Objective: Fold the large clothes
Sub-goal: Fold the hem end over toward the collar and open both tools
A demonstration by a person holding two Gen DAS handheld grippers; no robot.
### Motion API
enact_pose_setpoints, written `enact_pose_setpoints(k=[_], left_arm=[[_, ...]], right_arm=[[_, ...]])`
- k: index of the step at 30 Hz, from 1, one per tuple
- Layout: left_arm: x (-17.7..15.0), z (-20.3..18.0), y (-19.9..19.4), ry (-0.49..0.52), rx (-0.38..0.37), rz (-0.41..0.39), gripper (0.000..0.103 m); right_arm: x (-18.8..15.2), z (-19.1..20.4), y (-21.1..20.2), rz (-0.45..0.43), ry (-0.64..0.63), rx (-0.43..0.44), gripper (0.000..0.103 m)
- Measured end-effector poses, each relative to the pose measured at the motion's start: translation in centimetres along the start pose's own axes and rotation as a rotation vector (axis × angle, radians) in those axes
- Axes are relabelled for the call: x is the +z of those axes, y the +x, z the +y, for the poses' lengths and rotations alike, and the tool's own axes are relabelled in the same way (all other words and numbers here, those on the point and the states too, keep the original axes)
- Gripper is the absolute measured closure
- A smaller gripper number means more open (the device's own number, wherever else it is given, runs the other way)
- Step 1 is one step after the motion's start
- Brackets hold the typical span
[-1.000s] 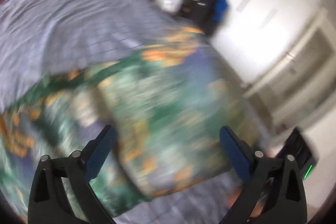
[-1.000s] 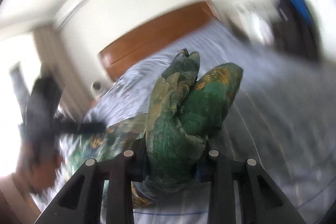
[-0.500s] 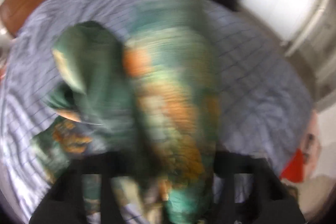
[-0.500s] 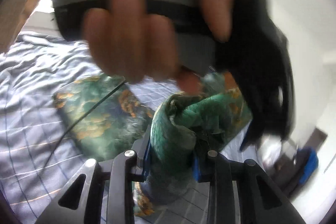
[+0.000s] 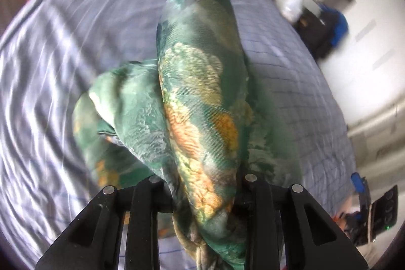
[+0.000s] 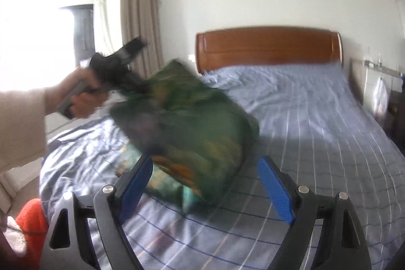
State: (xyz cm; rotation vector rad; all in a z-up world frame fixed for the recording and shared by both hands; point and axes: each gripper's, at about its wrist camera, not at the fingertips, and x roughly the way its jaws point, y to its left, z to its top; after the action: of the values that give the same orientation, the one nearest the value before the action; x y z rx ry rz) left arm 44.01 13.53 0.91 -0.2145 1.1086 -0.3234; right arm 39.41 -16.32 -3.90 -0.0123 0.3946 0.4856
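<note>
A green garment with an orange floral print (image 5: pixel 197 98) hangs bunched from my left gripper (image 5: pixel 202 191), whose jaws are closing on the pinched fabric. It dangles above the blue checked bedsheet (image 5: pixel 63 42). In the right wrist view the same garment (image 6: pixel 192 123) is a blurred bundle, its lower part on the sheet (image 6: pixel 316 118). A person's hand (image 6: pixel 81 92) holds the left gripper (image 6: pixel 141 90) at the bundle's upper left. My right gripper (image 6: pixel 205 166) is opening, its blue pads (image 6: pixel 276 191) wide apart. The cloth lies just beyond them, untouched.
A wooden headboard (image 6: pixel 268 47) closes the far end of the bed. A window and beige curtain (image 6: pixel 139 24) are at the left. An orange-red object (image 6: pixel 30 227) sits at the lower left. A dark bag with blue cloth (image 5: pixel 326 27) stands beside the bed.
My right gripper has opened and let go of the garment it was pinching. My left gripper, open a second ago, has shut on the cloth and swung across the bed with it.
</note>
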Motion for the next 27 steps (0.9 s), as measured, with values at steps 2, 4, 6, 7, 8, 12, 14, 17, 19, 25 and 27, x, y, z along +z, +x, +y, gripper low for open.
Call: enact_pose_setpoints(k=[2, 4, 6, 7, 8, 12, 14, 17, 19, 25, 27], left_arm=[[-1.5, 3.2, 1.4, -0.058, -0.009, 0.01, 0.073], [-2.4, 5.2, 2.3, -0.089, -0.034, 0.008, 0.071], [-2.6, 6.8, 2.8, -0.114, -0.071, -0.007, 0.068], [-2.9, 7.6, 3.1, -0.128, -0.087, -0.015, 0.065], [-3.1, 8.3, 3.6, -0.146, -0.102, -0.024, 0.062], [-5.1, 11.0, 5.4, -0.201, -0.109, -0.048, 0.055], [-5.6, 12.8, 6.2, -0.236, -0.125, -0.067, 0.054], [-6.3, 14.4, 7.0, -0.31, -0.208, -0.083, 0.052], [-6.2, 14.3, 6.4, -0.308, -0.223, -0.082, 0.046], [-5.9, 15.6, -0.4, -0.341, -0.136, -0.213, 0.018], [-6.0, 16.4, -2.9, -0.375, -0.158, -0.287, 0.018]], right_arm=[[0.5, -0.8, 1.8, 0.022, 0.058, 0.005, 0.024], [1.6, -1.5, 4.5, 0.043, 0.134, 0.028, 0.034], [2.9, -1.9, 6.1, 0.069, 0.181, 0.054, 0.048], [3.5, -1.7, 8.0, 0.085, 0.196, 0.073, 0.052], [3.7, -1.2, 9.3, 0.098, 0.198, 0.089, 0.059], [3.1, 2.0, 16.4, 0.196, 0.115, 0.192, 0.063], [0.7, 3.2, 20.6, 0.348, 0.141, 0.215, 0.063], [-1.4, 3.6, 23.0, 0.413, 0.155, 0.162, 0.063], [-1.3, 3.5, 23.0, 0.402, 0.182, 0.149, 0.063], [0.2, 5.5, 22.6, 0.43, 0.017, 0.088, 0.061], [-0.1, 6.0, 22.7, 0.434, -0.018, 0.066, 0.061]])
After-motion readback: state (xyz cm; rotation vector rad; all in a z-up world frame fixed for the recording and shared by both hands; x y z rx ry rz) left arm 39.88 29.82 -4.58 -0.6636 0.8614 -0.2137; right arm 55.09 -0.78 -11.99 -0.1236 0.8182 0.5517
